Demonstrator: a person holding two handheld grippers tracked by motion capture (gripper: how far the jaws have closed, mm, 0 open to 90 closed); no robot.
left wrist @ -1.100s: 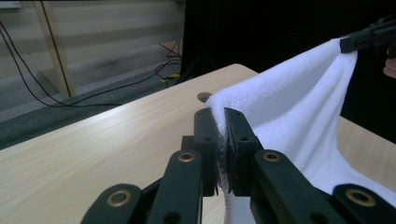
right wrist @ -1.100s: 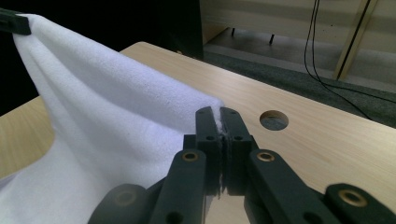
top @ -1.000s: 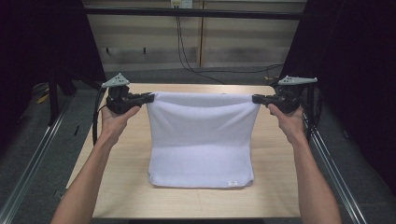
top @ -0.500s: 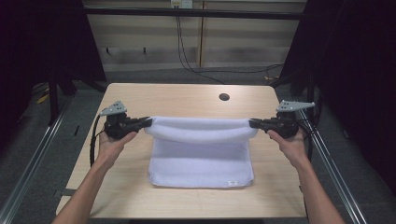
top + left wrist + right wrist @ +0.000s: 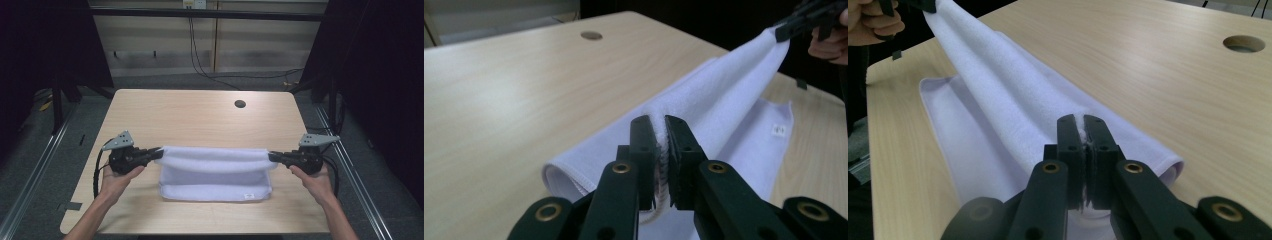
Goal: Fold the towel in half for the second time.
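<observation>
Now both hands had dropped toward frame bottom: left gripper (image 5: 159, 152) & right gripper (image 5: 272, 157) each pinched a towel (image 5: 215, 172) corner, folding far edge toward near edge; fold approx. 1/2 done.

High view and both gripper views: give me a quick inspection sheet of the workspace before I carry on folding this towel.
Surface: light wooden table, bare apart from a round cable hole at the far right.
Job's things: white terry towel, far edge lifted and doubling over toward the near edge; small label at the near right corner.
Clutter: nothing seen.
Grippers: left gripper shut on one towel corner, right gripper shut on the other; cloth stretched between them.
Cables: black cable loops from the left gripper; more cables on the floor behind.
Surroundings: metal rails beside the table, dark curtains.
</observation>
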